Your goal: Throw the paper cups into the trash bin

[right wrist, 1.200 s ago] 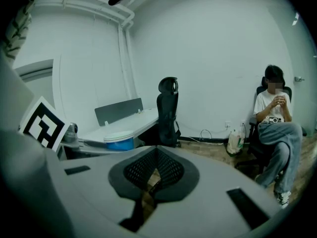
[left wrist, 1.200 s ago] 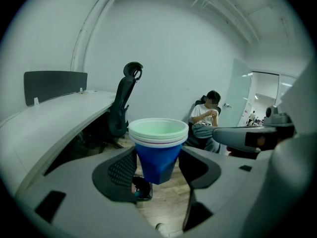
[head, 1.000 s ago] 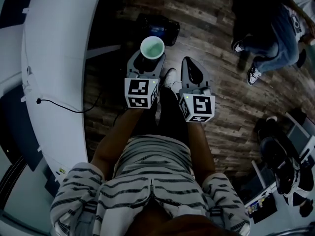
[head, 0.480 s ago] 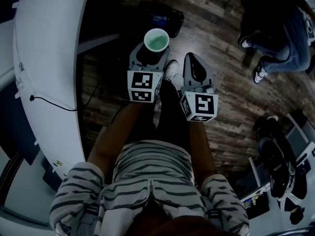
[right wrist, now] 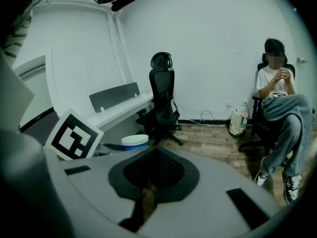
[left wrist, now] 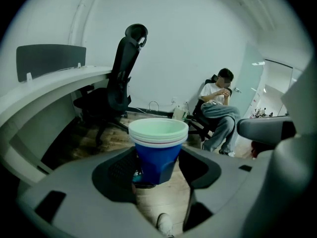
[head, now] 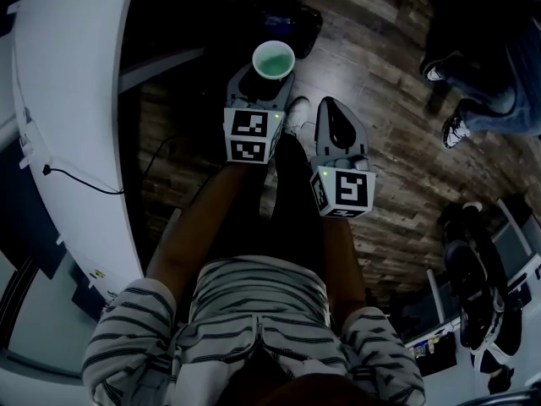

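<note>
A stack of blue paper cups [head: 274,59] with a pale green inside stands upright between the jaws of my left gripper [head: 269,79], which is shut on its lower wall. In the left gripper view the cups [left wrist: 157,148] fill the middle, pinched by the left gripper [left wrist: 154,175]. My right gripper [head: 333,112] hangs beside it, jaws shut and empty; the right gripper view shows the right gripper [right wrist: 154,168] closed and the cups' rim [right wrist: 134,140] to its left. A dark bin-like thing [head: 283,19] sits on the floor just beyond the cups.
A white curved desk [head: 68,100] runs along the left with a cable on it. A black office chair [left wrist: 119,83] stands by the desk. A seated person [right wrist: 277,98] is at the right; their shoes [head: 456,127] rest on the wooden floor.
Both grippers have sunk toward the floor and sit a little further forward, nearer the dark thing. The cups stay held in the left gripper.
</note>
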Action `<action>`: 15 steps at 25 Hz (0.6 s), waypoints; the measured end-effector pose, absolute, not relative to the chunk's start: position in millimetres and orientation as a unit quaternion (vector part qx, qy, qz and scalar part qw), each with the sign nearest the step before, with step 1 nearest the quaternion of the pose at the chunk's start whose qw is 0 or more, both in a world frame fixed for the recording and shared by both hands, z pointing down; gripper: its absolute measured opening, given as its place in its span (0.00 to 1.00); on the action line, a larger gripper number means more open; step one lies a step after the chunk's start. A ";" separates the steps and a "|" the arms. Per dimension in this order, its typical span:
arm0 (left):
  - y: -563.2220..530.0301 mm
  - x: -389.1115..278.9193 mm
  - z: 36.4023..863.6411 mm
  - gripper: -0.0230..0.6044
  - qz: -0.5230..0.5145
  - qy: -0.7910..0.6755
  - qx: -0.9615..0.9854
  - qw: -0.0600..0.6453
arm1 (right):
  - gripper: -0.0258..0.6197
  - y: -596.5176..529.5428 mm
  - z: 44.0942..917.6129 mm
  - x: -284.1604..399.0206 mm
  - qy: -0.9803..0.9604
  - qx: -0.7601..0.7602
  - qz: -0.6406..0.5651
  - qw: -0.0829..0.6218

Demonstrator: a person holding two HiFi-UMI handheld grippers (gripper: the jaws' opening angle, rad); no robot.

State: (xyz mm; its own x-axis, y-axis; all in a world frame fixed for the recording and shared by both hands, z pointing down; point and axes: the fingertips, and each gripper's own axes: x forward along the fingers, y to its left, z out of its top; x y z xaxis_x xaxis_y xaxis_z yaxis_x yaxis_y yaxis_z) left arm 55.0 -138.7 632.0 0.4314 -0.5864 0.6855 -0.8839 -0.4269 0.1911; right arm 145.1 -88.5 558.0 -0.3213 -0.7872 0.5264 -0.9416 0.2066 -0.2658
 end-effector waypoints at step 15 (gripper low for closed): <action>-146.8 68.9 712.8 0.49 0.306 -0.446 0.793 0.280 | 0.06 -70.8 598.5 162.8 -0.752 0.569 0.300 0.147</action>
